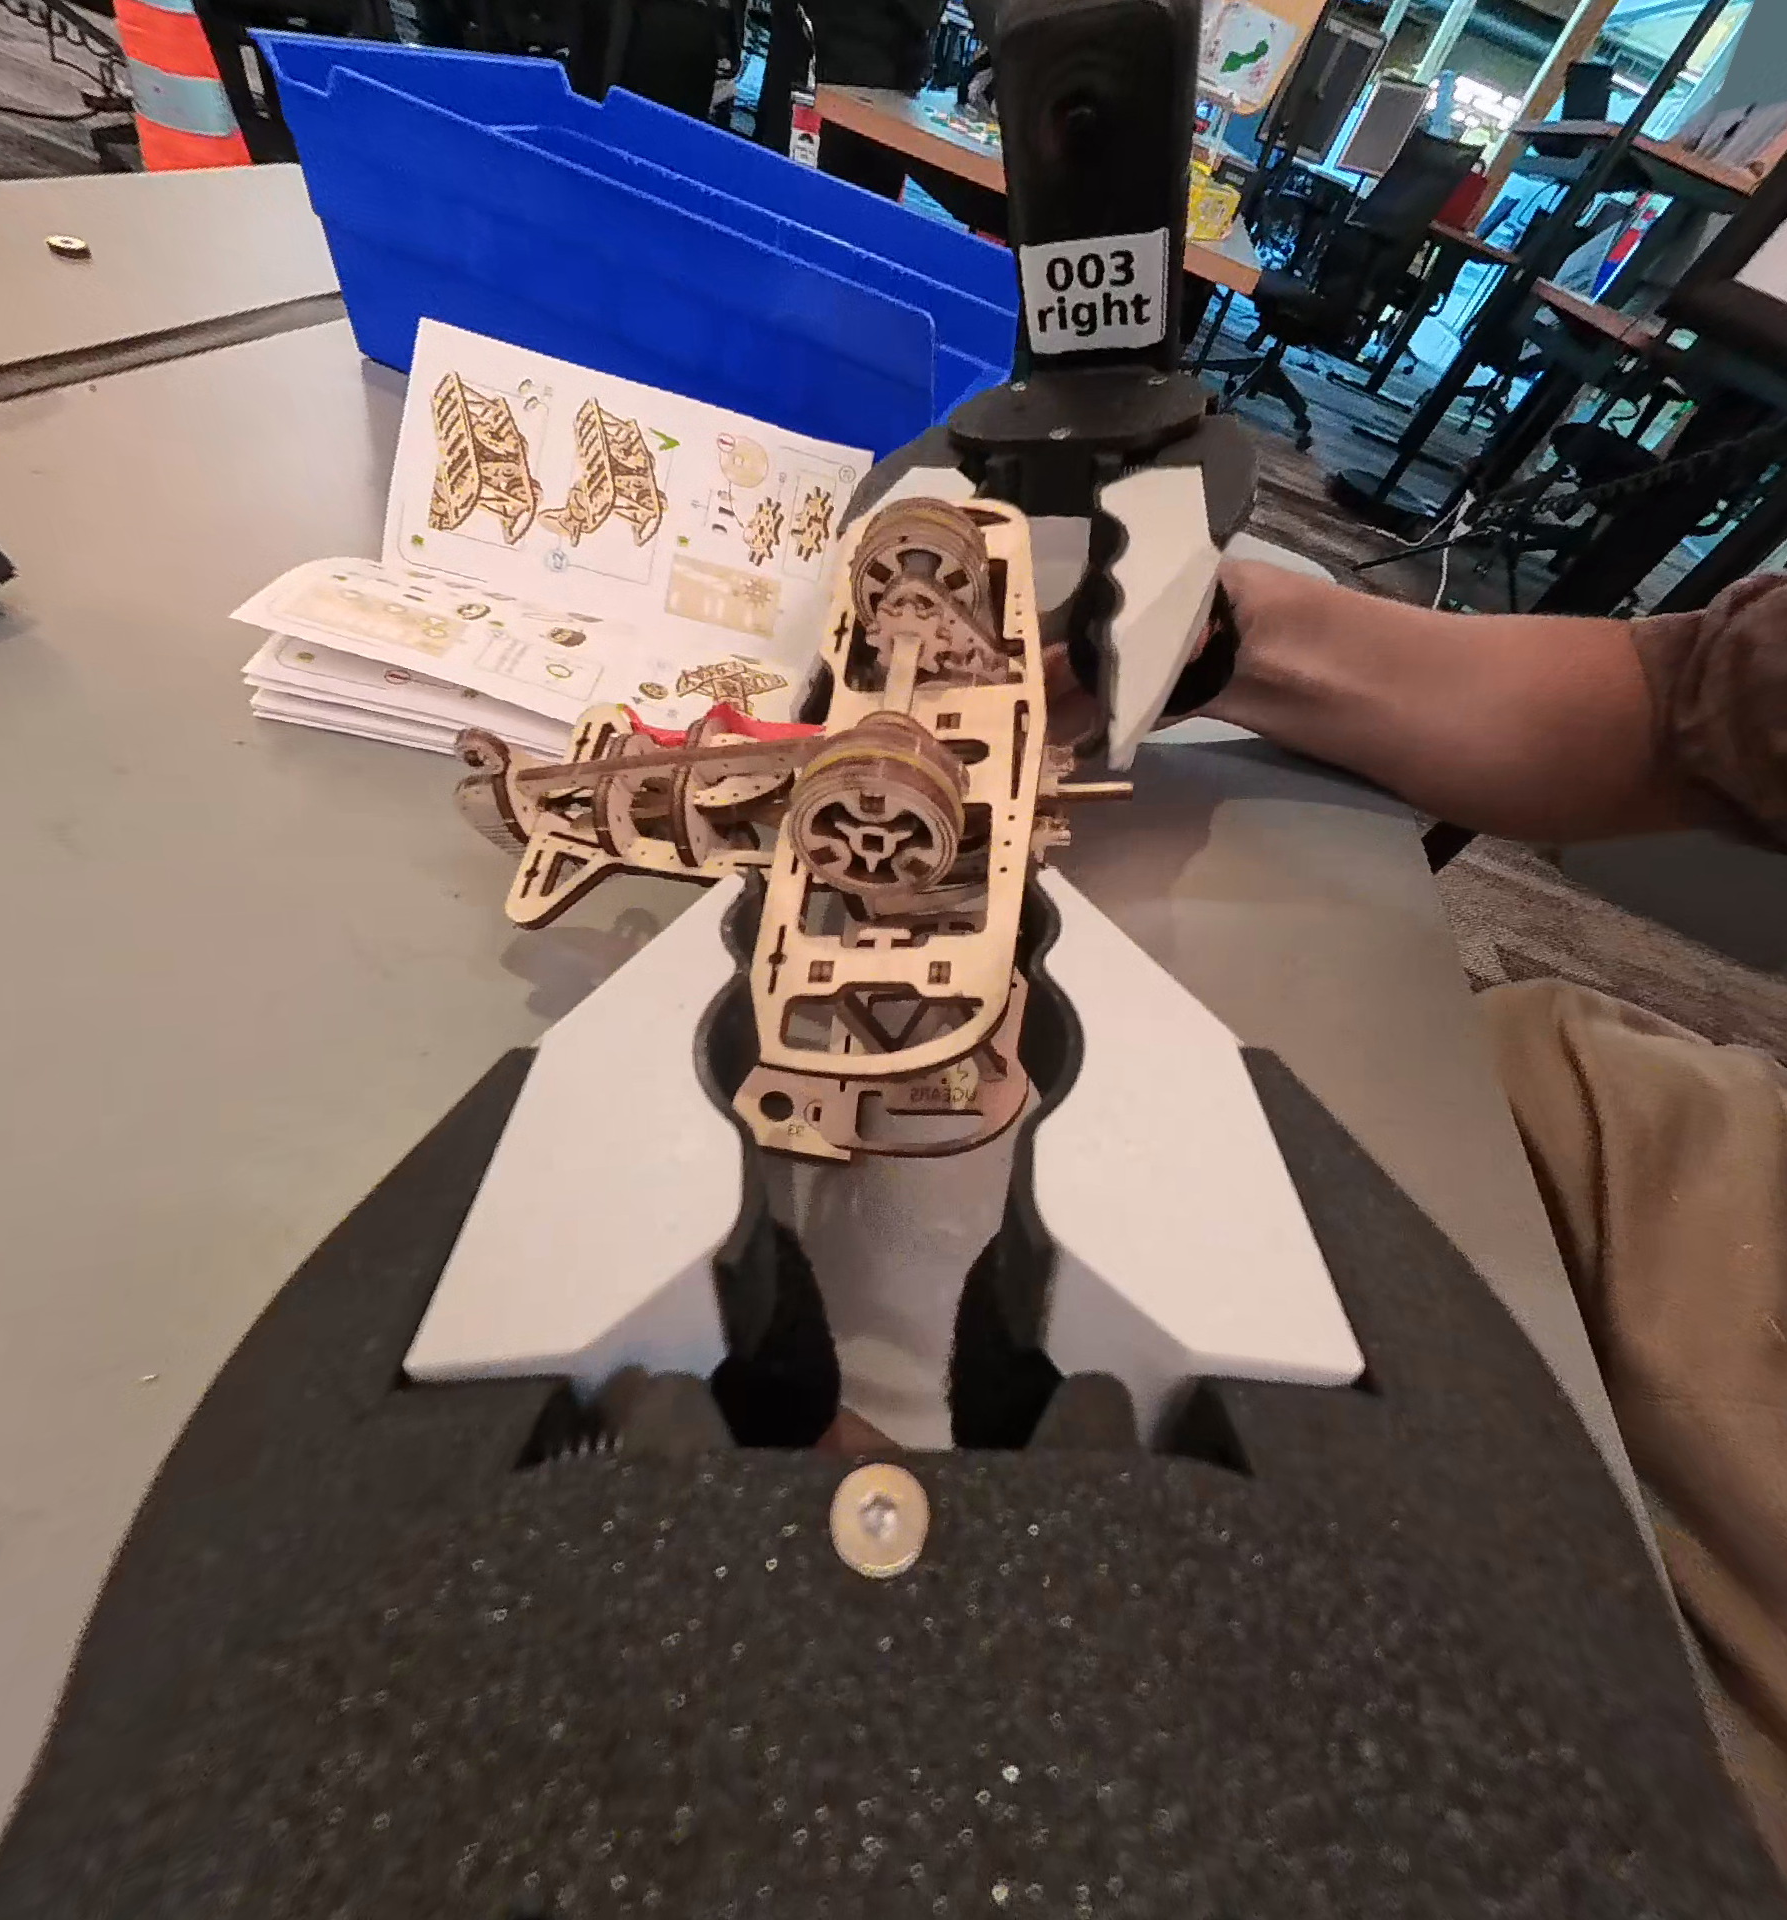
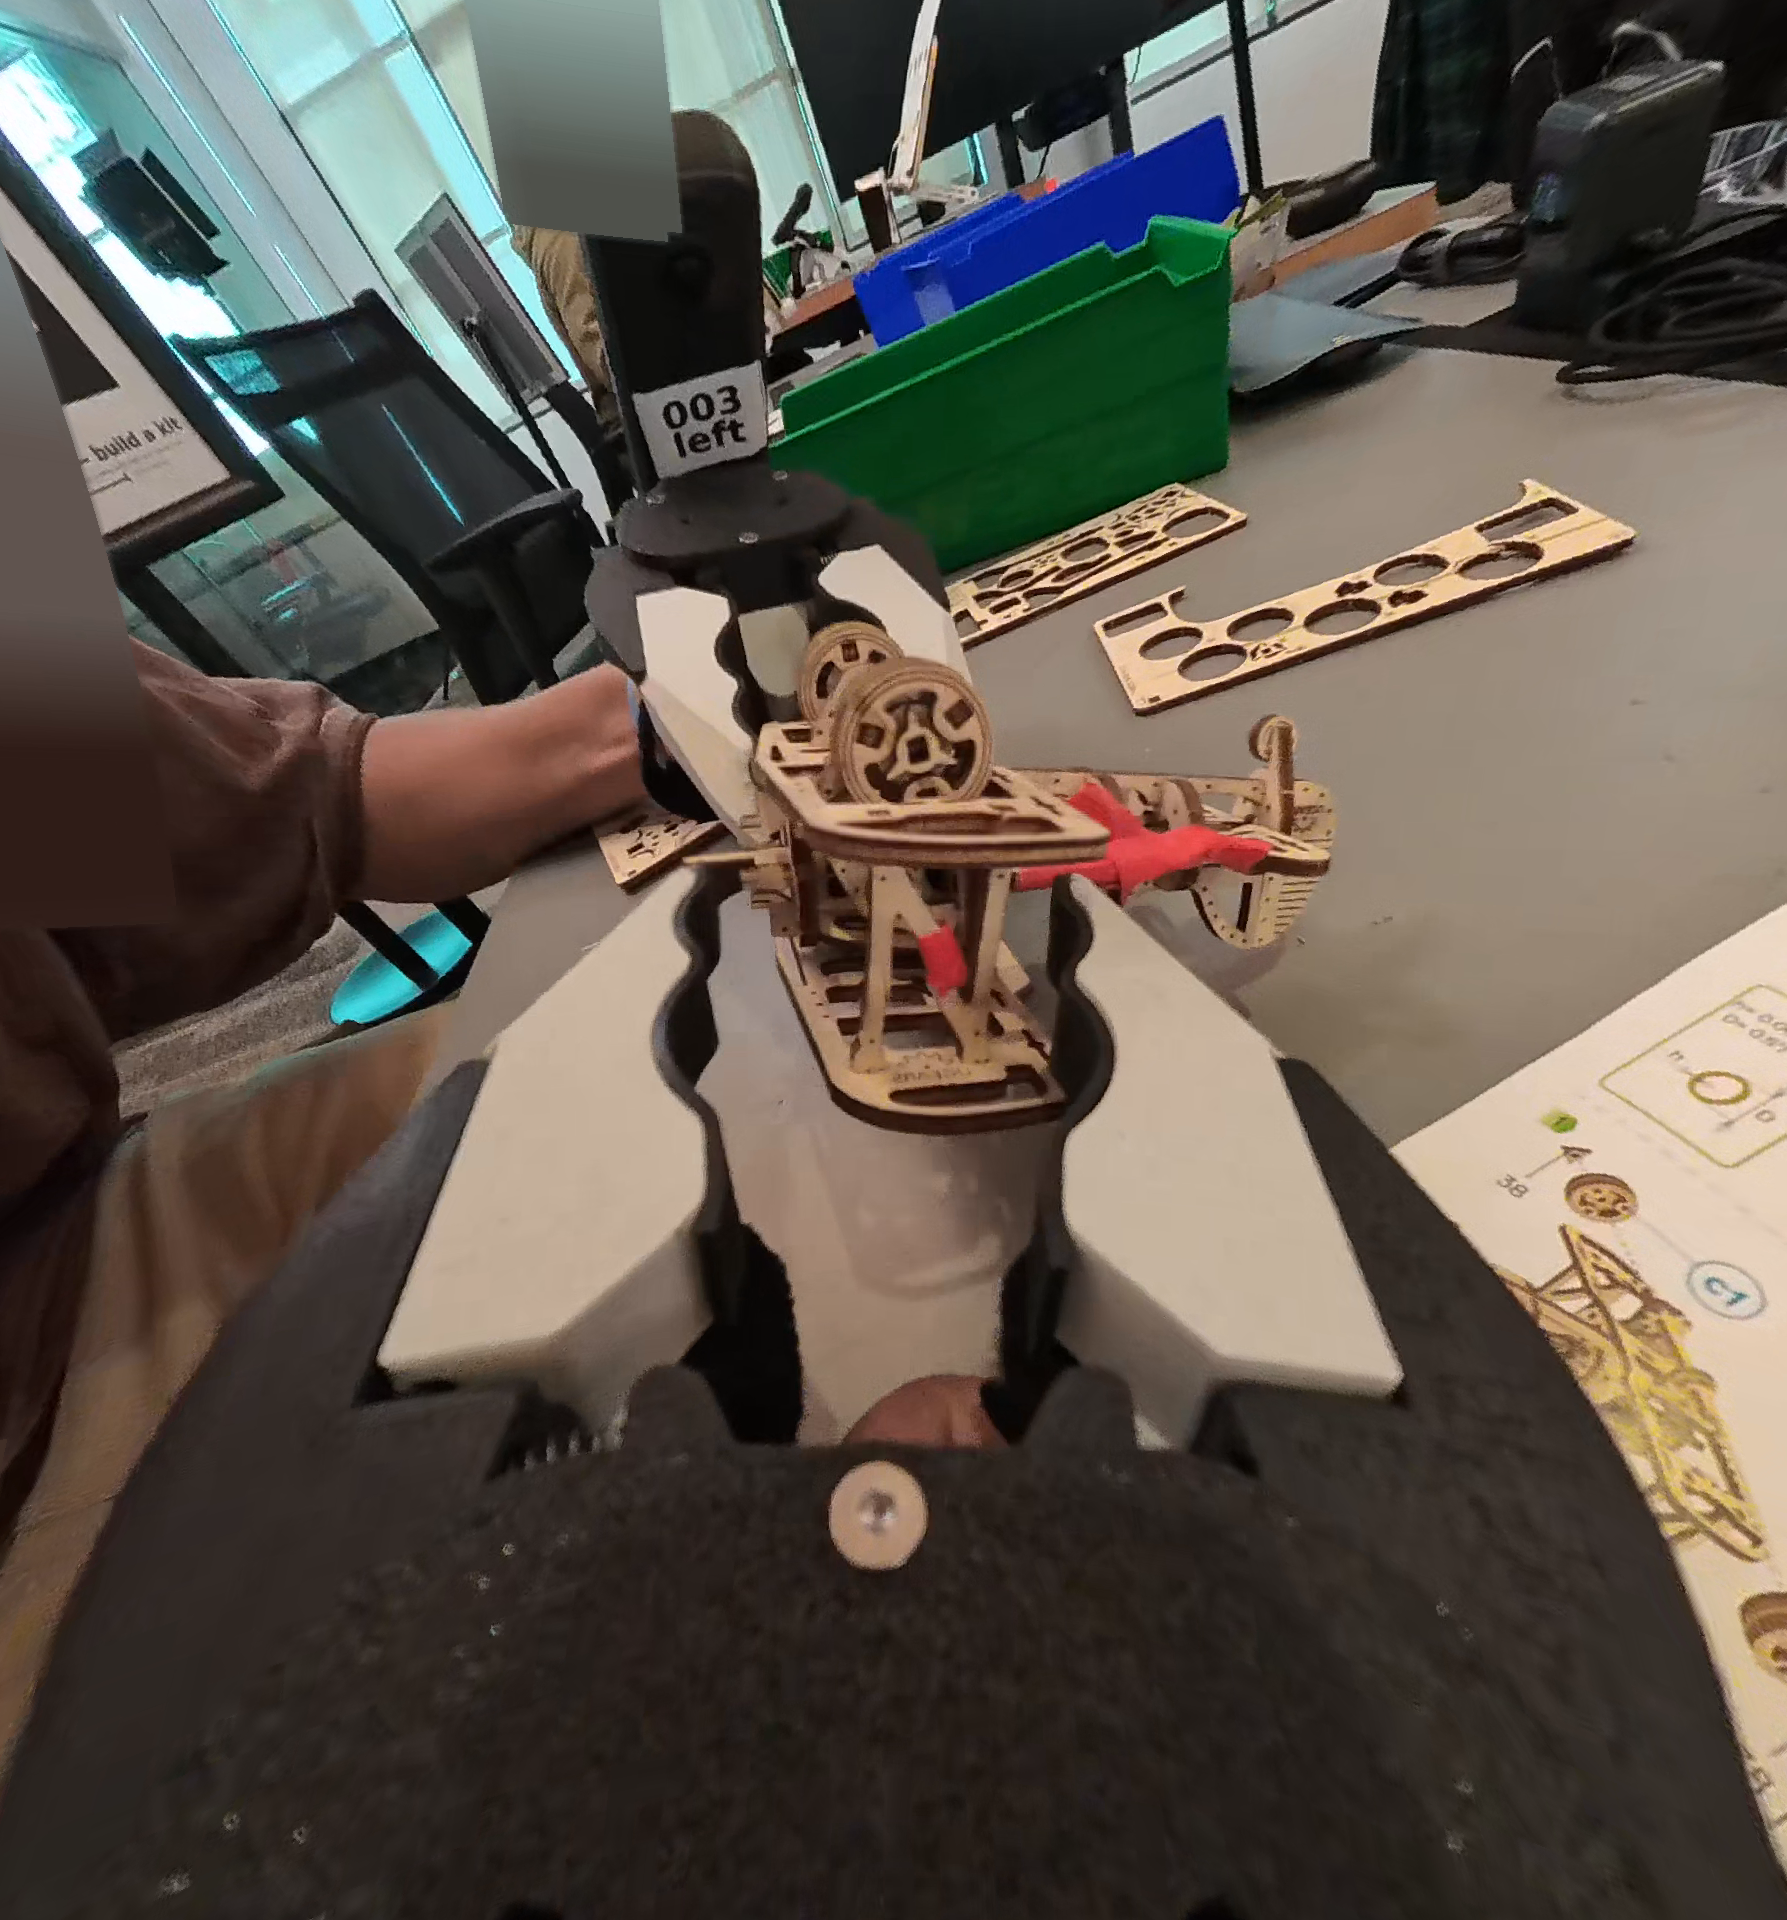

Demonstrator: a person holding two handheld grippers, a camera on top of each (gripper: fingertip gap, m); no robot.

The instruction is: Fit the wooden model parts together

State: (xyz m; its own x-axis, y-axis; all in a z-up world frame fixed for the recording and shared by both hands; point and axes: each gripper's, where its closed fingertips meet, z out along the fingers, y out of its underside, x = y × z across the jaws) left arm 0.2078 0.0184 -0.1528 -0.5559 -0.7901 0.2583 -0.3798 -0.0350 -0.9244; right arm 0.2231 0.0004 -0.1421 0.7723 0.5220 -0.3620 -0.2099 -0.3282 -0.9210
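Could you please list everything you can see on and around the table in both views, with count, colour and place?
wooden model plane: one, pale wood with red tape, held above the table between both tools.
instruction sheets: one stack, white, behind the model.
blue bins: two, nested, far table side.
green bin: one, beside another blue bin.
punched-out part sheets: two, pale wood, flat on the table.
table: one, grey.
left tool: one, white fingers on a black body, gripping one wing end.
right tool: one, same colours, around the opposite wing end.
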